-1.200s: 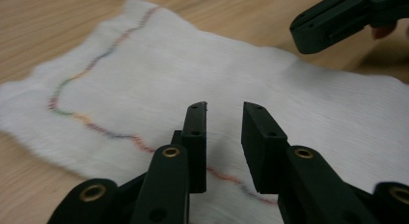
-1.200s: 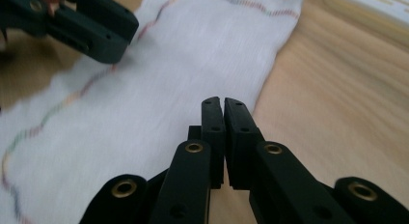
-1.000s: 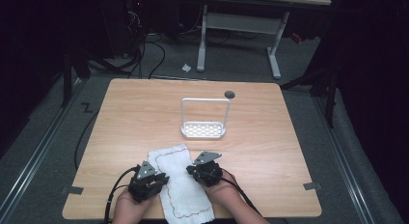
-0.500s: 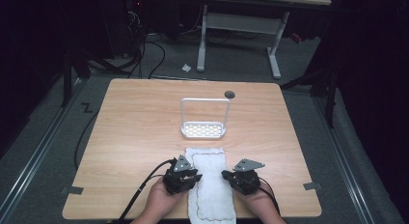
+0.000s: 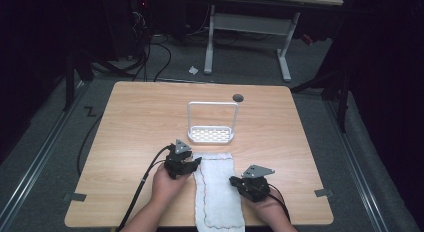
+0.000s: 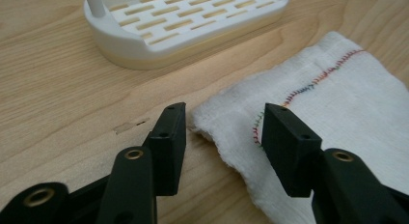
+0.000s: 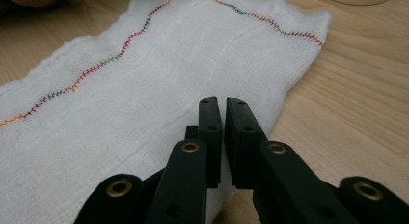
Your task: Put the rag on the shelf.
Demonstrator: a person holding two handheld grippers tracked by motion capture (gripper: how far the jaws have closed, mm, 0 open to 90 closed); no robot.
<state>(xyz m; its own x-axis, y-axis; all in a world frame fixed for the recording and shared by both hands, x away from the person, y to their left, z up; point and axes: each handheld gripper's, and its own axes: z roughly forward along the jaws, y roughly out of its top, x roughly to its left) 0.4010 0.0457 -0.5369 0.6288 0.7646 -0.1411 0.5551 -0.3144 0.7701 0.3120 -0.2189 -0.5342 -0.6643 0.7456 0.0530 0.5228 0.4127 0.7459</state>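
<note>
A white cloth [image 5: 217, 192] with a multicoloured stitched hem lies as a narrow strip on the wooden table [image 5: 140, 122], reaching the near edge. My left gripper [image 5: 194, 162] is at its far left corner. In the left gripper view the jaws [image 6: 224, 118] have just been opening and stand wide, with the cloth's corner [image 6: 226, 127] loose between them. My right gripper [image 5: 234, 181] is at the cloth's right edge. Its jaws [image 7: 220, 102] stand almost together, with only a thin slit, over the cloth [image 7: 169, 64]; I see no cloth pinched between them.
A white slotted rack [image 5: 212, 134] with a tall hoop handle stands just beyond the cloth, close ahead in the left gripper view [image 6: 193, 21]. A small dark round thing [image 5: 238, 97] sits near the table's far edge. Bare wood lies to the left and right.
Both hands shifted right and the cloth went from a wider skewed spread to a narrow strip. The left gripper then moved away from the person to the far corner and opened.
</note>
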